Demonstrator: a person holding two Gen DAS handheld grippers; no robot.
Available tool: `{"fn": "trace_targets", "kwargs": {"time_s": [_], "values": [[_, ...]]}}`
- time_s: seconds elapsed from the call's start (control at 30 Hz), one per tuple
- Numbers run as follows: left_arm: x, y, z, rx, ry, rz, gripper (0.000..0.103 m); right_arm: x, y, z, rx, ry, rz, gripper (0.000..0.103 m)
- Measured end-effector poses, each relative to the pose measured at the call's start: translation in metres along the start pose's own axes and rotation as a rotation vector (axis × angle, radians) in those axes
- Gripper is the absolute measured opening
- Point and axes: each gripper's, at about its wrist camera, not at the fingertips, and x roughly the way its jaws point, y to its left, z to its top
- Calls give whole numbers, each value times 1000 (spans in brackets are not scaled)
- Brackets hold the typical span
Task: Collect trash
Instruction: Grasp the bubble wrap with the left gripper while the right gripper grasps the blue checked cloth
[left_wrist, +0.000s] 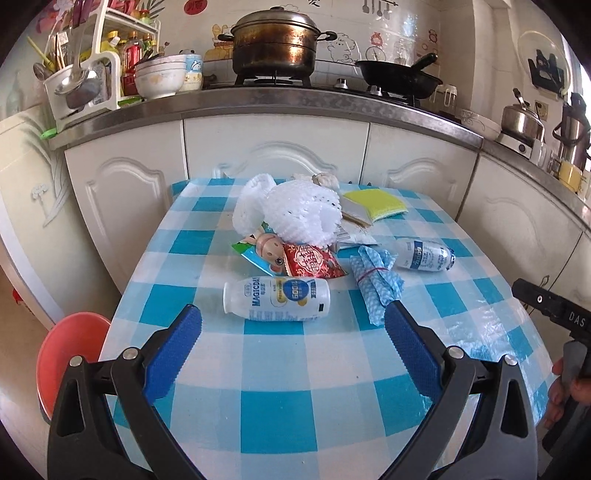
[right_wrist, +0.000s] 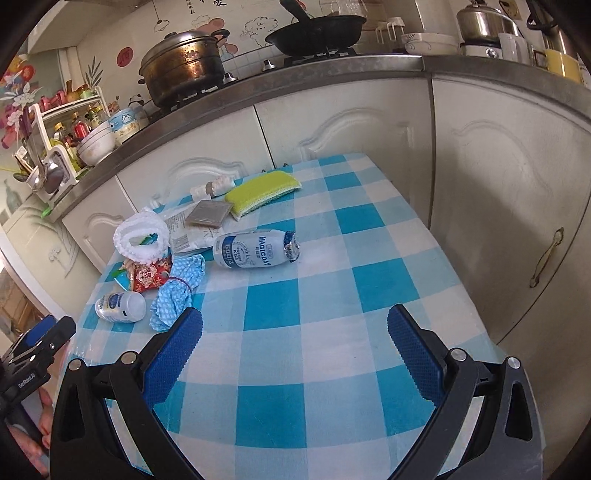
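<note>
Trash lies on a blue-and-white checked table (left_wrist: 280, 369). A white Magicday bottle (left_wrist: 276, 300) lies on its side just ahead of my open, empty left gripper (left_wrist: 293, 325). A second white bottle (left_wrist: 424, 254) lies to the right; in the right wrist view it (right_wrist: 256, 249) lies well ahead of my open, empty right gripper (right_wrist: 295, 328). A blue checked cloth bundle (left_wrist: 375, 282), a red snack wrapper (left_wrist: 314, 264), white foam netting (left_wrist: 295, 214), paper wrappers (left_wrist: 354, 225) and a yellow sponge (left_wrist: 376, 203) lie in between.
An orange-red basin (left_wrist: 68, 354) sits below the table's left edge. White kitchen cabinets (left_wrist: 277, 147) stand right behind the table, with a worktop (left_wrist: 258, 99) carrying a pot, wok, bowls and kettles. The other gripper's body (left_wrist: 554, 310) hangs at the right edge.
</note>
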Motion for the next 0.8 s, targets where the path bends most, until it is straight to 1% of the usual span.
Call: {"fn": "trace_targets", "kwargs": {"time_s": [0.1,0.2,0.3,0.43,0.53,0.6,0.67,0.73,0.8], "values": [[12,12,16,-43,4,-28,100,7,8,6,-7,6,52,99],[32,16,31,-46,45,-63,100,17,23,9,-14,25,136,99],[49,16,43,-61,63,-109,100,30,42,7,-36,58,204,99],[74,10,57,-14,65,-106,100,49,69,3,-75,94,262,99],[95,7,67,17,77,-109,100,64,85,-1,-108,120,282,97],[108,7,73,26,96,-124,100,73,93,-2,-119,133,284,97],[117,8,76,32,105,-134,100,81,98,-4,-124,144,290,97],[126,7,79,43,113,-126,100,89,102,-5,-137,153,276,96],[132,9,82,40,115,-134,99,95,103,-5,-132,161,280,94]]}}
